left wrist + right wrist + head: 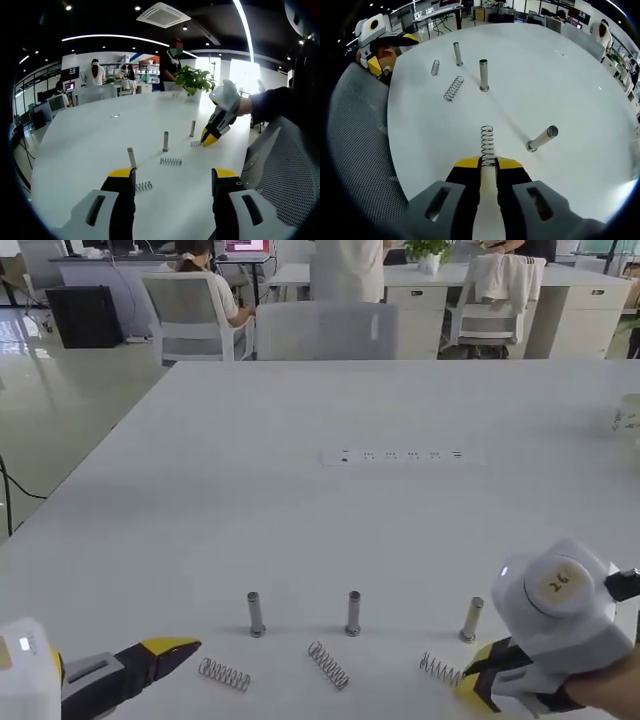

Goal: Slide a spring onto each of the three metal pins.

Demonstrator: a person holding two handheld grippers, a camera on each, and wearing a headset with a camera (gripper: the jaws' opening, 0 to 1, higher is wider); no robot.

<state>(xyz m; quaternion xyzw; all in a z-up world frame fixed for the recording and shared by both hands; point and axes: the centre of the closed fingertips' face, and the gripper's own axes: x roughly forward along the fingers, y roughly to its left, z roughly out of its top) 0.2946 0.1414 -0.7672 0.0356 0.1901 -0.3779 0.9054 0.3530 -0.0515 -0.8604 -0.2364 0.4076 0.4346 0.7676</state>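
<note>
Three metal pins stand upright in a row on the white table: left (256, 614), middle (353, 613), right (472, 620). A spring lies flat in front of each: left (224, 674), middle (328, 664), right (438, 669). My right gripper (472, 680) is low on the table, shut on the near end of the right spring (487, 142), with the right pin (541, 139) just beyond it. My left gripper (172, 175) is open and holds nothing, hovering just short of the left spring (144, 186) and left pin (131, 157).
A socket strip (400, 455) is set into the table's middle. A cup-like object (628, 415) sits at the far right edge. Chairs (195, 315), desks and people are beyond the table. A mesh chair back (360, 150) is close behind the near edge.
</note>
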